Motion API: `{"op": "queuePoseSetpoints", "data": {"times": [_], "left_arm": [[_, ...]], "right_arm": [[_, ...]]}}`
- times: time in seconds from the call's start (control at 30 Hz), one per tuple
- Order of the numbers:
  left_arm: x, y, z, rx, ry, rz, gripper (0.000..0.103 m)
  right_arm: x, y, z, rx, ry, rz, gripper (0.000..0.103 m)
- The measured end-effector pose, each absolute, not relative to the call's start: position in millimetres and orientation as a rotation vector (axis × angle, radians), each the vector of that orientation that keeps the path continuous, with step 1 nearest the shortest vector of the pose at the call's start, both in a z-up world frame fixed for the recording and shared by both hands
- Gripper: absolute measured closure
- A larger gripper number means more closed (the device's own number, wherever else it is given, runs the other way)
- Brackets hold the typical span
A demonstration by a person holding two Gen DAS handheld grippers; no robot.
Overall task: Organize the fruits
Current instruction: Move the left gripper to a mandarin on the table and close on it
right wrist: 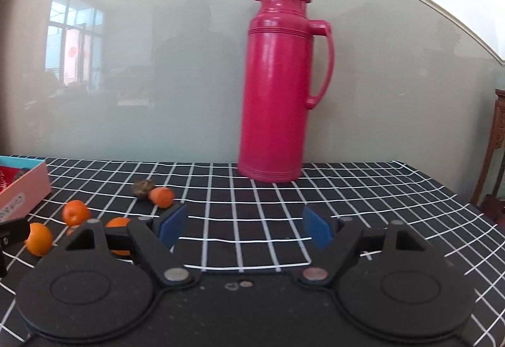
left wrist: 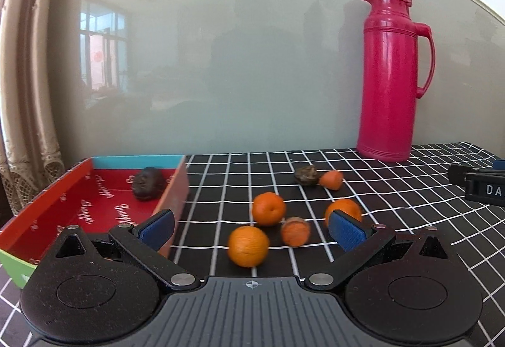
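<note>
Fruit lies loose on the checked tablecloth (left wrist: 394, 189), with one dark piece (left wrist: 147, 183) already inside the red box (left wrist: 63, 198) at the lower left of the left wrist view. Left gripper (left wrist: 251, 228) stands with its jaws wide apart and nothing between them. Directly ahead of it, in the lower centre of the frame, sits the nearest orange (left wrist: 248, 246), lying within the gap between the blue pads. A second orange (left wrist: 268, 208) sits just behind it, a cut orange piece (left wrist: 295, 231) just to its right, and a third orange (left wrist: 344, 210) is partly hidden behind the right pad. Farther back, centre right, a dark fruit (left wrist: 306, 175) touches another orange piece (left wrist: 331, 179).

Right gripper (right wrist: 244, 227) is likewise spread open and empty. It faces the pink flask (right wrist: 277, 88) at the centre of its frame; all fruit appears at the lower left of that view, well off its line.

Judgement: the left gripper is the nearer tool and is already aligned on the nearest orange, which is round, so no long axis governs the grasp. The box lies to that gripper's left, touching or just beside its left pad in the picture, so a short carry leftward would serve. Neighbouring fruit sits close, and closing may nudge the cut piece.
</note>
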State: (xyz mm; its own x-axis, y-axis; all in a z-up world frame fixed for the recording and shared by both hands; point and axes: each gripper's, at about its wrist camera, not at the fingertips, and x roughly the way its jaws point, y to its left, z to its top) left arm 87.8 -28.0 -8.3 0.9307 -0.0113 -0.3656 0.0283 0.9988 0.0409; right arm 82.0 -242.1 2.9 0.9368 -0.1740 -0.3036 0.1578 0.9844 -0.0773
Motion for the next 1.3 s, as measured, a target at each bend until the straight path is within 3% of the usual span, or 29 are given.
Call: {"op": "queuePoseSetpoints", "data": {"times": [0.73, 0.77, 0.83, 1.07, 1.3], "left_arm": [[114, -87, -18, 0.067, 0.395, -0.119, 0.001], [116, -90, -19, 0.071, 0.397, -0.125, 0.002], [122, -96, -20, 0.082, 0.408, -0.136, 0.016], [138, -101, -25, 0.067, 0.435, -0.123, 0.019], [156, -111, -32, 0.071, 0.476, -0.135, 0.031]], "right_arm": [[93, -296, -1, -0.012, 0.342, -0.294, 0.024], [94, -297, -2, -0.012, 0.342, -0.300, 0.024], [96, -300, -2, -0.012, 0.344, -0.305, 0.024], [105, -308, -3, -0.009, 0.346, -0.327, 0.024], [114, -314, -4, 0.003, 0.349, -0.342, 0.024]]}}
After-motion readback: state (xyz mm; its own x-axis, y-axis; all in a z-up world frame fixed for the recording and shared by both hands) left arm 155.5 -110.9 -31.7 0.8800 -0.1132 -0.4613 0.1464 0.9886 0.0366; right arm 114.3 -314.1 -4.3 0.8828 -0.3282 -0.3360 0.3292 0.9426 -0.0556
